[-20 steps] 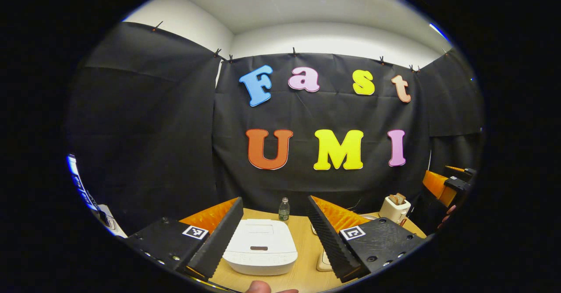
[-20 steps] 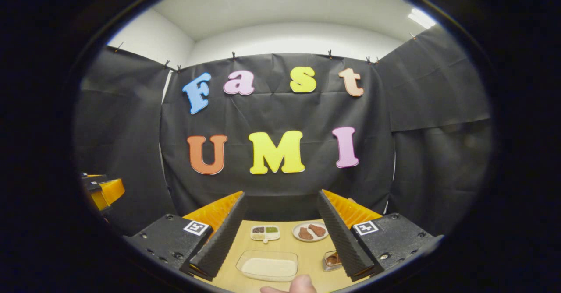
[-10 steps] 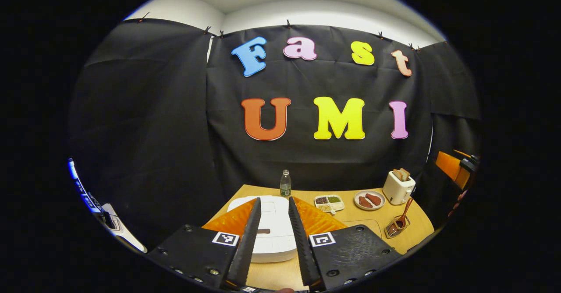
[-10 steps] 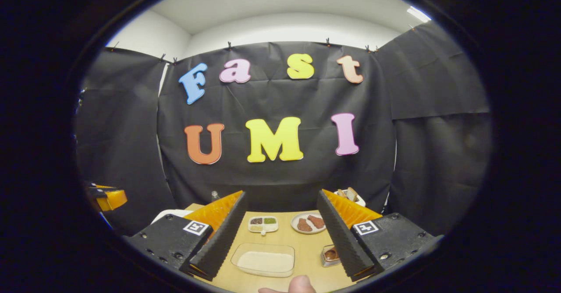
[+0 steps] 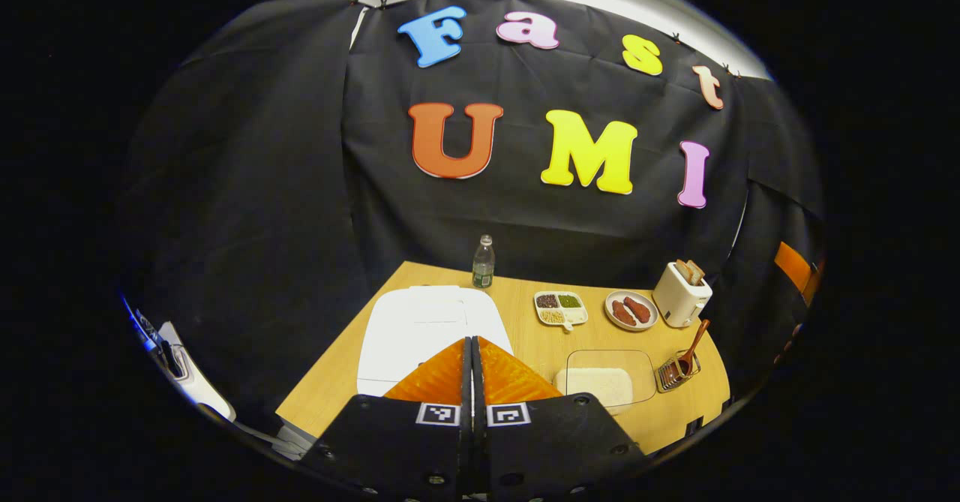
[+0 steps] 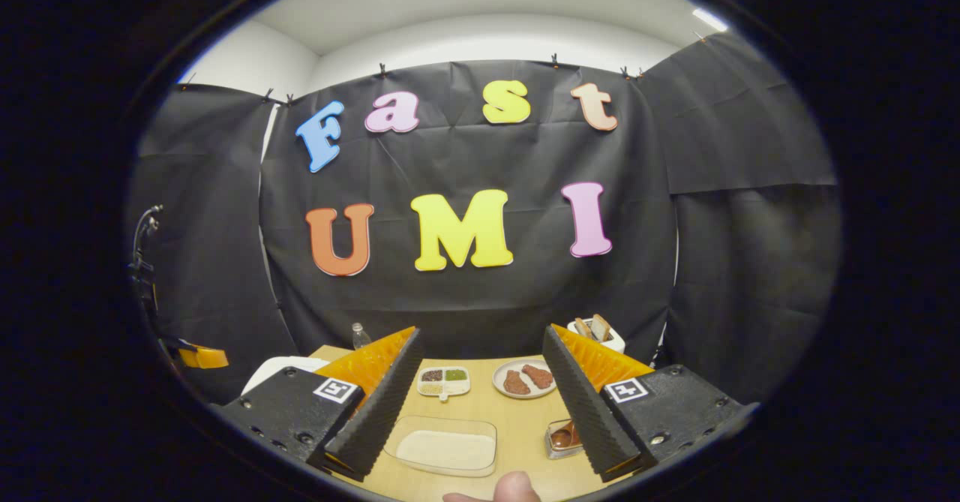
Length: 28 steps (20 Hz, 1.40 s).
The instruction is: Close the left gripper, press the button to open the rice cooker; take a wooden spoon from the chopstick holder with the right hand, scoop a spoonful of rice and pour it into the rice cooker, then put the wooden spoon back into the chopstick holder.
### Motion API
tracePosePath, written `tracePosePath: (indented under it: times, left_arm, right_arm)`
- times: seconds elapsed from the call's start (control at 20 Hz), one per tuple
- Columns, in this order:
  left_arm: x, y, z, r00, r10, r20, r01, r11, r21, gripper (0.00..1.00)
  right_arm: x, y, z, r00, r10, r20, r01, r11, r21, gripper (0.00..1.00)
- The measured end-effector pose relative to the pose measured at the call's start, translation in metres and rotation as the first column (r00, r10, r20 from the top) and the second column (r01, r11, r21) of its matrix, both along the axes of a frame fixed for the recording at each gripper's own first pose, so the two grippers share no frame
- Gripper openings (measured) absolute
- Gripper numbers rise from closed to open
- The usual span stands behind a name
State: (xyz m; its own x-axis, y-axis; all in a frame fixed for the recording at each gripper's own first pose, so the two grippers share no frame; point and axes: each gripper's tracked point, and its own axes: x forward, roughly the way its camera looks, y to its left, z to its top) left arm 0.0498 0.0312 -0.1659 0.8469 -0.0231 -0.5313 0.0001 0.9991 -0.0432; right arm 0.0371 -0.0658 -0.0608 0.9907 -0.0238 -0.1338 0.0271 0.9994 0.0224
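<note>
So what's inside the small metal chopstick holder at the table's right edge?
A wooden spoon stands in the metal chopstick holder, handle leaning up and out. Its bowl is partly hidden by the holder's wall.

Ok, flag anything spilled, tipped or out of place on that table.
Nothing stands out. The white rice cooker sits closed and square, the clear rice container holds its rice, and the wooden spoon leans in the wire chopstick holder.

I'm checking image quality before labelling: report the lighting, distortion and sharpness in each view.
Left gripper view: fisheye bends the table edge; the rice cooker lid is bright, nearly washed out, yet the spoon reads sharp. Right gripper view: ceiling lights glare at the top; the rice container is crisp, and a fingertip at the bottom edge looks soft.
</note>
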Motion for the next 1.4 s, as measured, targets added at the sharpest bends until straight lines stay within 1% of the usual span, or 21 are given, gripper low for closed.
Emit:
tracePosePath:
  times: [0.1, 0.25, 0.35, 0.45, 0.65, 0.9, 1.0, 1.15, 1.2, 1.25, 1.3, 1.35, 1.4]
  left_arm:
    - [0.010, 0.005, -0.023, 0.998, 0.014, -0.060, -0.016, 0.999, -0.032, 0.00]
    - [0.022, 0.010, -0.057, 0.991, 0.008, -0.137, -0.016, 0.998, -0.056, 0.00]
    - [0.032, 0.018, -0.075, 0.987, 0.019, -0.161, -0.027, 0.999, -0.047, 0.00]
    - [0.040, 0.025, -0.092, 0.980, 0.036, -0.196, -0.048, 0.997, -0.057, 0.00]
    - [0.040, 0.033, -0.116, 0.970, 0.051, -0.237, -0.065, 0.997, -0.049, 0.00]
    - [0.040, 0.038, -0.130, 0.963, 0.057, -0.262, -0.070, 0.997, -0.040, 0.00]
    - [0.041, 0.037, -0.130, 0.965, 0.056, -0.256, -0.070, 0.997, -0.042, 0.00]
    - [0.039, 0.038, -0.131, 0.961, 0.041, -0.275, -0.057, 0.997, -0.051, 0.00]
    - [0.038, 0.036, -0.134, 0.958, 0.033, -0.284, -0.052, 0.997, -0.060, 0.00]
    - [0.029, 0.037, -0.138, 0.942, 0.026, -0.334, -0.053, 0.996, -0.074, 0.00]
    - [0.035, 0.038, -0.133, 0.952, 0.022, -0.306, -0.054, 0.994, -0.095, 0.00]
    - [0.034, 0.038, -0.137, 0.942, 0.022, -0.334, -0.065, 0.991, -0.118, 0.00]
    - [0.037, 0.039, -0.135, 0.944, 0.025, -0.329, -0.075, 0.987, -0.140, 0.00]
  right_arm:
    - [0.005, -0.006, -0.011, 1.000, -0.005, -0.021, 0.005, 1.000, 0.002, 1.00]
    - [0.012, -0.014, -0.026, 0.998, -0.010, -0.061, 0.010, 1.000, 0.002, 1.00]
    - [0.017, -0.023, -0.032, 0.997, -0.026, -0.070, 0.026, 1.000, -0.001, 1.00]
    - [0.023, -0.024, -0.039, 0.995, -0.028, -0.092, 0.029, 1.000, 0.008, 1.00]
    - [0.033, -0.030, -0.047, 0.992, -0.032, -0.119, 0.031, 0.999, -0.007, 1.00]
    - [0.041, -0.027, -0.052, 0.991, -0.023, -0.133, 0.022, 1.000, -0.014, 1.00]
    - [0.043, -0.024, -0.053, 0.990, -0.018, -0.138, 0.017, 1.000, -0.012, 1.00]
    - [0.046, -0.017, -0.053, 0.990, -0.009, -0.140, 0.009, 1.000, -0.005, 1.00]
    - [0.046, -0.016, -0.052, 0.991, -0.008, -0.137, 0.008, 1.000, -0.004, 1.00]
    - [0.045, -0.016, -0.053, 0.991, -0.009, -0.136, 0.009, 1.000, -0.004, 1.00]
    - [0.044, -0.016, -0.054, 0.990, -0.011, -0.139, 0.010, 1.000, -0.004, 1.00]
    - [0.042, -0.015, -0.056, 0.989, -0.010, -0.145, 0.010, 1.000, -0.001, 1.00]
    - [0.041, -0.015, -0.058, 0.989, -0.008, -0.149, 0.009, 1.000, 0.002, 1.00]
